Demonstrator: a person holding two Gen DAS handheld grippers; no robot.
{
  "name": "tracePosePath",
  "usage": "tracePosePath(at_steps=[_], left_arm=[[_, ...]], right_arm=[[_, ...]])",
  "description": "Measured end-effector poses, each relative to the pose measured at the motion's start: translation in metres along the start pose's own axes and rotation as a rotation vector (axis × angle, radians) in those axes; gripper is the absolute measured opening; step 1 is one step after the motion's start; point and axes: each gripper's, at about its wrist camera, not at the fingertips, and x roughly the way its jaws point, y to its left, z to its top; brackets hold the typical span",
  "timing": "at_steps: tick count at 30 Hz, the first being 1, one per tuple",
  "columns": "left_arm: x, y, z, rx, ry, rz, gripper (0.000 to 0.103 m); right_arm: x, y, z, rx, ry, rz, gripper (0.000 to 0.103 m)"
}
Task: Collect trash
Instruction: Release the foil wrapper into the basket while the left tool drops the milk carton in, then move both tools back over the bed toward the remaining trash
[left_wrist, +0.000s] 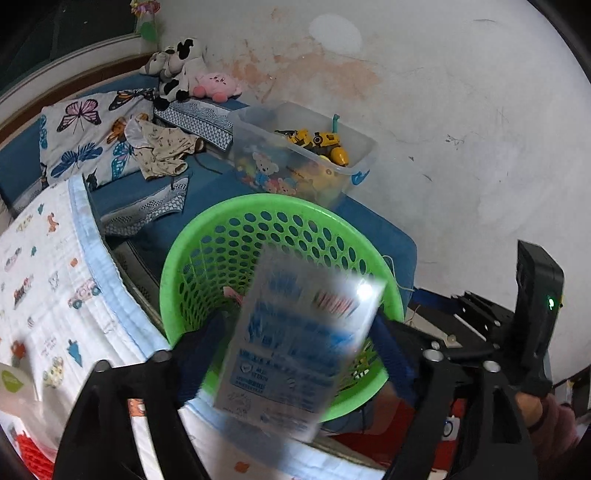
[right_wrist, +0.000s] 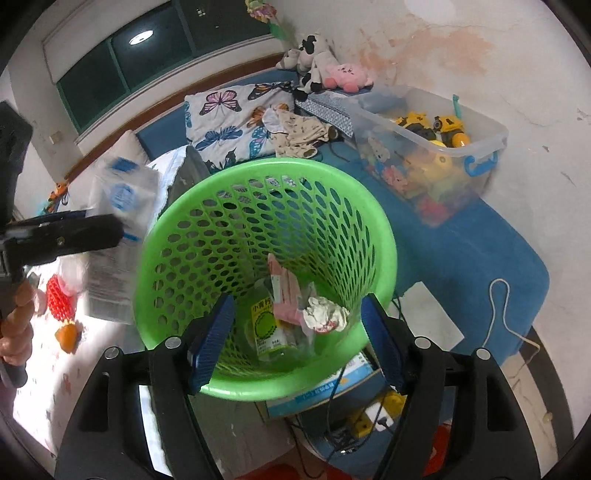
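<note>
Hovering over the green perforated plastic basket (right_wrist: 266, 221), the right claw (right_wrist: 297, 339) gapes empty above a crumpled paper ball (right_wrist: 325, 314) and green-labelled carton (right_wrist: 264, 325) inside. Only its view shows these. The left claw (left_wrist: 295, 354) straddles a blurred blue-printed plastic packet (left_wrist: 295, 343); grip uncertain, text illegible.

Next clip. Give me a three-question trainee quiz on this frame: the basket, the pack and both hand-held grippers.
1. True or false: the right hand-held gripper is gripping a piece of trash.
2. The blue-and-white pack is between the fingers of which hand-held gripper? A) left B) right C) neither
3. Fill in: the crumpled paper ball lies inside the green ____.
Key: 1 false, its jaws stand open and empty; 2 A, the left hand-held gripper; 3 basket.
</note>
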Motion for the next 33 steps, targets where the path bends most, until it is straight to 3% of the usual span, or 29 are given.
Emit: tracePosePath(at_steps=[6, 12, 20, 33], left_arm=[[-0.013, 0.001, -0.009, -0.003, -0.024, 0.009, 0.082], [-0.059, 0.023, -0.027, -0.048, -0.095, 0.083, 0.082], [-0.117, 0.063, -0.068, -0.109, -0.158, 0.234, 0.082], [-0.191, 0.128, -0.134, -0.241, -0.204, 0.391, 0.082]], right_arm=[[-0.007, 0.007, -0.007, -0.018, -0.004, 0.011, 0.072], [-0.012, 0.035, -0.011, -0.07, -0.001, 0.066, 0.073], [-0.012, 0.092, -0.016, -0.147, 0.007, 0.158, 0.075], [0.011, 0.203, -0.031, -0.298, 0.08, 0.329, 0.076]])
